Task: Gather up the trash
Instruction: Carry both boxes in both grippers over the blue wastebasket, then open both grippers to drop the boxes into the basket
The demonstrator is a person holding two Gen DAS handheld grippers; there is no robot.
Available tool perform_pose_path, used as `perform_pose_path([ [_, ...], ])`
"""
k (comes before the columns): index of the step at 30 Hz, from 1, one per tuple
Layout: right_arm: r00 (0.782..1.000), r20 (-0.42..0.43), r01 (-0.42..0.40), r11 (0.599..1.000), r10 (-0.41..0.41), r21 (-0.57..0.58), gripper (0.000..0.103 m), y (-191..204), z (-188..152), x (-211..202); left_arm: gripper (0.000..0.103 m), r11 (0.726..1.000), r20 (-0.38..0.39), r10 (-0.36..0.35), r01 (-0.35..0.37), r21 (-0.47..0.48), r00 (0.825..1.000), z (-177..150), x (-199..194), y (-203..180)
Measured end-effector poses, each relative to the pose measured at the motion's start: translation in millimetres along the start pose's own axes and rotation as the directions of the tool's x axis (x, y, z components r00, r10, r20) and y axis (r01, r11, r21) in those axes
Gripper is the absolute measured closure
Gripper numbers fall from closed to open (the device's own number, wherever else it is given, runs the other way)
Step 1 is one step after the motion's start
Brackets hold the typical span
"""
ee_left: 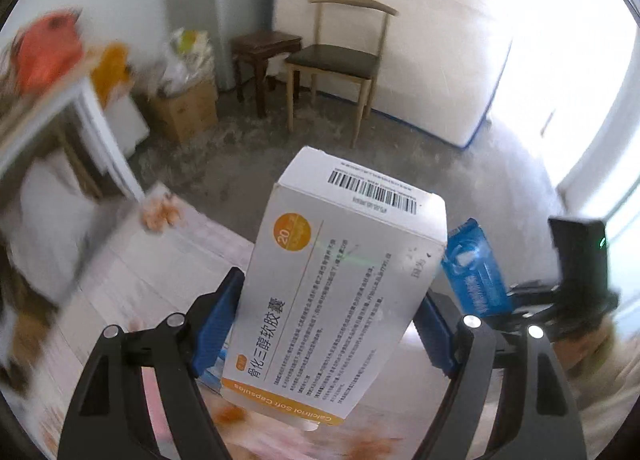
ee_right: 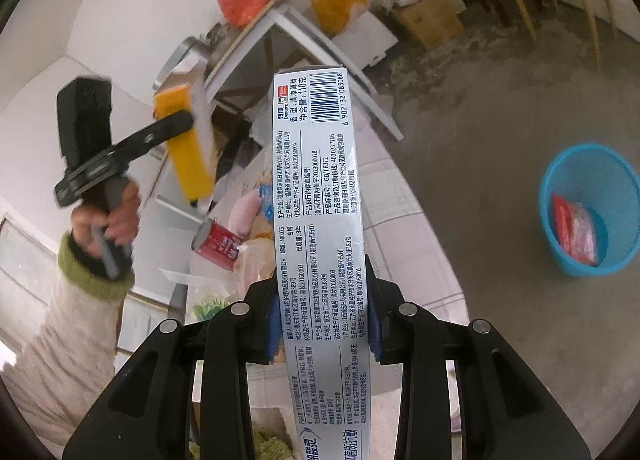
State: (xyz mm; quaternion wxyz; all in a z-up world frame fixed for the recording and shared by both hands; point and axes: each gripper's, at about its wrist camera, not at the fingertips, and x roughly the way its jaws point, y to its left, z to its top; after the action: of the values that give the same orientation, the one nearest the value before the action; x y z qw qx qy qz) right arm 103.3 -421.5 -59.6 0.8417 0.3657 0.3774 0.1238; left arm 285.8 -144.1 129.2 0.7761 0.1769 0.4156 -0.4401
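Two claws, each holding one box. My left claw (ee_left: 332, 324) grips a white and orange capsule box (ee_left: 340, 280) across its wide faces, jaws spread wide against it; its long axis runs from 7 o'clock up to 1 o'clock, barcode end farthest from me. My right claw (ee_right: 323, 312) is clamped narrow on a toothpaste box (ee_right: 320, 220), long axis nearly 6 to 12 o'clock, barcode end away from me. One blue bin (ee_right: 588, 212) stands on the floor at 3 o'clock in the right view, holding one red packet (ee_right: 576, 236). One red can (ee_right: 218, 246) lies among wrappers on the bed at 9 o'clock of the toothpaste box. One cardboard box (ee_left: 188, 108) by the far wall at 11 o'clock in the left view is stuffed with bags. Two seats: one chair (ee_left: 340, 60), one dark stool (ee_left: 264, 52).
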Motion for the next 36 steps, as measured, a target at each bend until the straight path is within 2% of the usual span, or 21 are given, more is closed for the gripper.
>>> perform_pose_path([
  [3,0.998,0.055,0.02,0.999,-0.022,0.037,0.072,-14.9,-2.7,-27.7,0.025,0.997,-0.011,-0.023,0.022,-0.08,1.0,-0.3,-1.5,-20.5],
  [7,0.987,0.143,0.054,0.99,-0.073,0.134,0.072,-48.3,-8.4,-72.3,0.025,0.975,-0.01,-0.143,0.139,-0.176,0.99,7.0,15.8,-58.6],
  [9,0.979,0.171,0.075,0.979,-0.108,0.188,0.072,-66.2,-12.9,-89.0,0.025,0.965,-0.018,-0.179,0.172,-0.198,0.984,11.8,30.3,-78.2],
  [14,0.967,0.195,0.092,0.943,-0.161,0.321,0.072,-113.9,-28.7,-112.9,0.025,0.924,-0.101,-0.298,0.261,-0.279,0.949,26.2,93.8,-132.0],
  [18,0.973,0.167,0.078,0.906,-0.16,0.416,0.072,-154.4,-33.7,-104.8,0.025,0.91,-0.181,-0.326,0.256,-0.325,0.928,35.9,155.6,-169.0],
  [24,0.985,0.087,0.081,0.845,-0.149,0.528,0.072,-220.8,-16.1,-73.1,0.024,0.899,-0.283,-0.326,0.203,-0.389,0.902,50.4,240.8,-187.9],
  [27,0.986,0.065,0.09,0.823,-0.152,0.561,0.068,-255.7,4.1,-54.4,0.021,0.888,-0.29,-0.327,0.187,-0.42,0.9,64.3,277.4,-192.6],
  [29,0.984,0.055,0.104,0.799,-0.168,0.592,0.053,-282.1,14.4,-42.3,0.008,0.879,-0.293,-0.322,0.169,-0.445,0.9,70.8,300.3,-191.4],
  [30,0.981,0.052,0.12,0.791,-0.188,0.6,0.046,-293.5,17.1,-39.0,0.007,0.876,-0.288,-0.306,0.15,-0.459,0.907,72.2,308.8,-184.3],
  [31,0.975,0.039,0.152,0.782,-0.22,0.605,0.046,-303.6,18.8,-36.0,0.007,0.87,-0.278,-0.297,0.138,-0.473,0.914,72.6,313.8,-180.6],
  [33,0.96,0.017,0.21,0.755,-0.281,0.622,0.046,-316.2,17.5,-30.7,0.007,0.852,-0.267,-0.319,0.152,-0.502,0.909,68.6,320.5,-174.2],
  [36,0.956,0.024,0.216,0.756,-0.293,0.618,0.046,-317.8,9.3,-28.8,0.007,0.849,-0.264,-0.338,0.172,-0.5,0.903,63.8,321.9,-168.0],
])
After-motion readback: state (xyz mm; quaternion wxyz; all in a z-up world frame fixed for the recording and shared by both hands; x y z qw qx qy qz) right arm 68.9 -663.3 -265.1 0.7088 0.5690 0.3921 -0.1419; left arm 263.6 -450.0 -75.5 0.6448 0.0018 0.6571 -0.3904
